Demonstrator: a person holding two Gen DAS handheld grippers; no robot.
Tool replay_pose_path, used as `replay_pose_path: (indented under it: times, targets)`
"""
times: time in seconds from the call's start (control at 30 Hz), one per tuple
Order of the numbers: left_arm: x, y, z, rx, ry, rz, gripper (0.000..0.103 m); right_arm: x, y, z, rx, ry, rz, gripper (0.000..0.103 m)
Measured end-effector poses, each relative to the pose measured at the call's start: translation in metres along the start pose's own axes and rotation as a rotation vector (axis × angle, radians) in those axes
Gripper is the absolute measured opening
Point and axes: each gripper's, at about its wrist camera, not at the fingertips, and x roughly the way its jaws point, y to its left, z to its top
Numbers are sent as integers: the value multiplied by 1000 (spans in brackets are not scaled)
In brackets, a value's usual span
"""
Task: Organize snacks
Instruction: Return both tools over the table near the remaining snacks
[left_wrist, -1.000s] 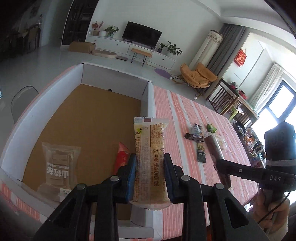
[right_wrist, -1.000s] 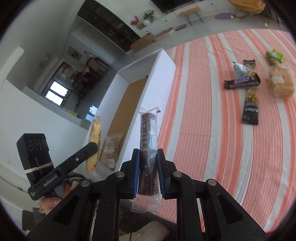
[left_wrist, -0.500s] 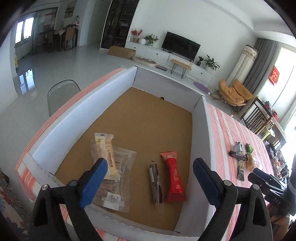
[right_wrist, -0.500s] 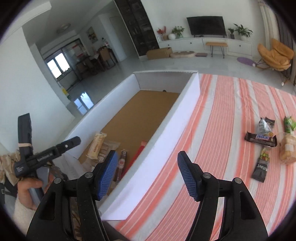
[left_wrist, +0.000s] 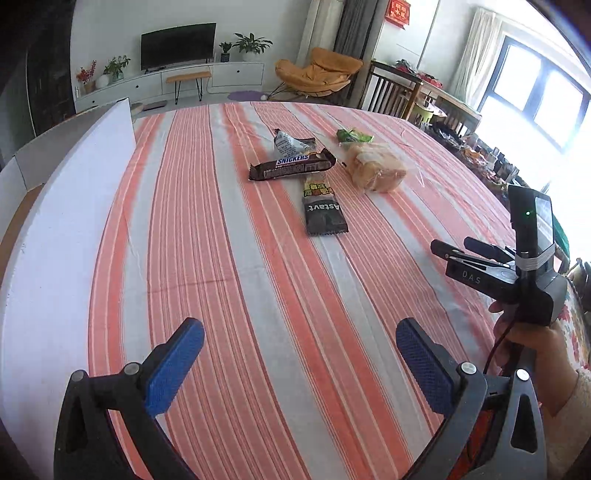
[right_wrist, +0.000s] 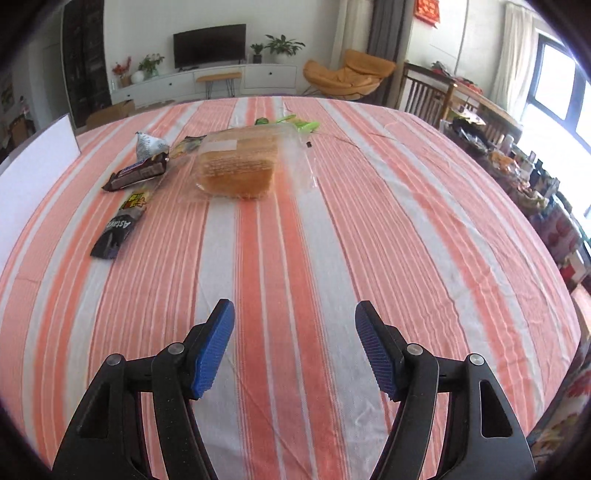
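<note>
Swinging off the white box (left_wrist: 66, 206), both grippers came back empty: left gripper (left_wrist: 299, 363) had just spread wide, right gripper (right_wrist: 294, 349) open too. Two bars dropped; Snickers bar (left_wrist: 293, 166), Astavi pkt (left_wrist: 325, 214), bread loaf (right_wrist: 236, 173) waited mid-tablecloth (right_wrist: 332, 258).

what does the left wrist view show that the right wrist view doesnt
Only the left wrist view shows the right gripper in the person's hand, and the left gripper, jaws wide and empty. Only the right wrist view shows the right gripper from behind, jaws open and empty. Both show the Snickers bar, black Astavi packet, bagged bread and white box wall.
</note>
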Motion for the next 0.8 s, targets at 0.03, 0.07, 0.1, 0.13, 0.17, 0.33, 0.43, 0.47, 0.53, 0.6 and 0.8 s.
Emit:
replay_pose_path:
  times: [0.03, 0.07, 0.1, 0.13, 0.17, 0.33, 0.43, 0.47, 0.53, 0.6, 0.8]
  targets:
    - [13, -1, -2, 5, 5, 27, 103, 4, -3, -2, 4, 5, -5, 71]
    - [24, 1, -1, 2, 7, 57, 103, 5, -6, -2, 14, -11, 6, 72]
    - [32, 4, 0, -4, 3, 82, 103, 7, -9, -2, 29, -9, 14, 72]
    - [39, 8, 2, -11, -4, 102, 102, 10, -11, -2, 42, -6, 24, 72]
    - [44, 11, 4, -17, -13, 122, 102, 11, -13, -2, 50, -2, 30, 73]
    - [58, 39, 5, -68, -22, 183, 102, 16, -17, -2, 82, 6, 46, 79]
    - [61, 37, 4, -62, -13, 205, 102, 18, -19, -3, 98, 7, 23, 81]
    - [62, 35, 4, -53, -6, 219, 103, 19, -21, -3, 109, 8, 18, 81]
    - [63, 34, 5, -47, -3, 224, 103, 18, -23, -3, 121, 9, 10, 81]
    - [64, 35, 5, -49, -3, 222, 103, 18, -22, -3, 119, 9, 6, 81]
    - [63, 35, 5, -49, -3, 222, 103, 18, -23, -4, 121, 10, 5, 82]
